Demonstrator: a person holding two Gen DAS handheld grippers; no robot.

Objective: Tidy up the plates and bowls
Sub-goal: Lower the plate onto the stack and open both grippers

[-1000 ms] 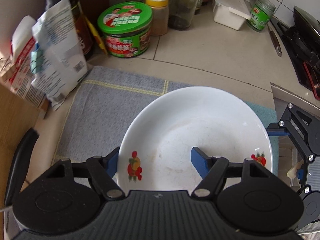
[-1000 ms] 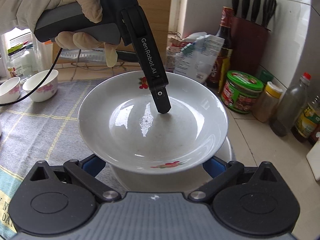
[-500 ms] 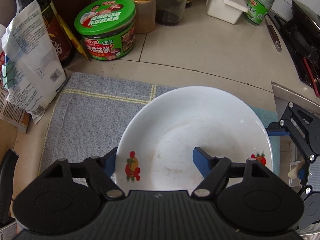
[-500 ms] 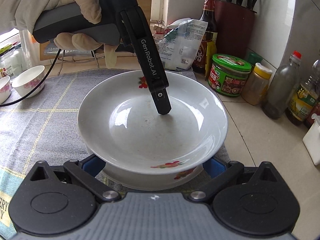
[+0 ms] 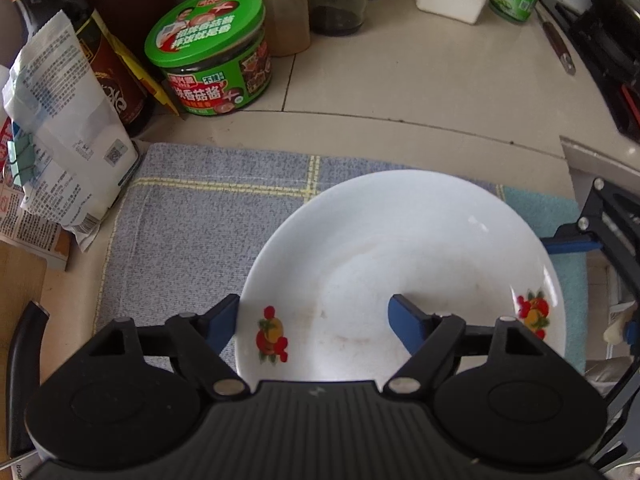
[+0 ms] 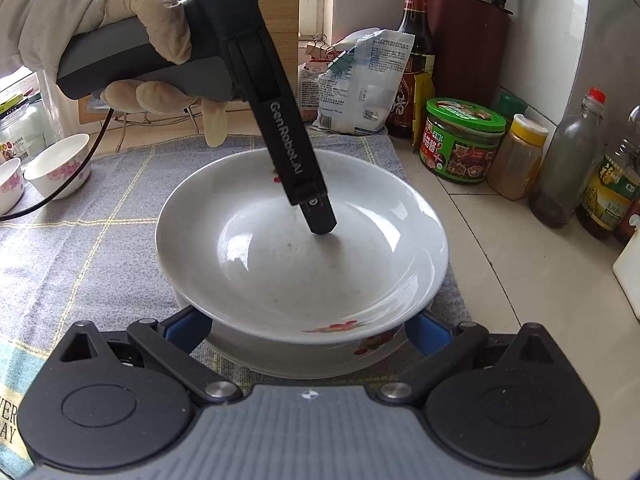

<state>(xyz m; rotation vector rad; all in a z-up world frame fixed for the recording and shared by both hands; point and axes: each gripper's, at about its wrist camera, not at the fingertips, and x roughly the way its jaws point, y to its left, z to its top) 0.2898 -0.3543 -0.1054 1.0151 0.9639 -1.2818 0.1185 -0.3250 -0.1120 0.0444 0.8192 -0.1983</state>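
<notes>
1. A white plate (image 5: 400, 264), printed with red-and-yellow fruit, is seen on a grey cloth (image 5: 208, 216) lined in yellow.
2. A jar (image 5: 208, 56) is labelled green.
3. Small bowls (image 6: 60, 166) are flowered pink.

Two close, downward views, shared plate (image 5: 400, 256)

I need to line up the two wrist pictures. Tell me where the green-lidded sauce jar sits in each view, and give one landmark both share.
Left wrist view: the green-lidded sauce jar stands upper left, beyond the grey cloth.
Right wrist view: the same jar stands right of centre, by the wall.
Shared landmark: the yellow-capped spice jar, right beside it in both views.
</notes>
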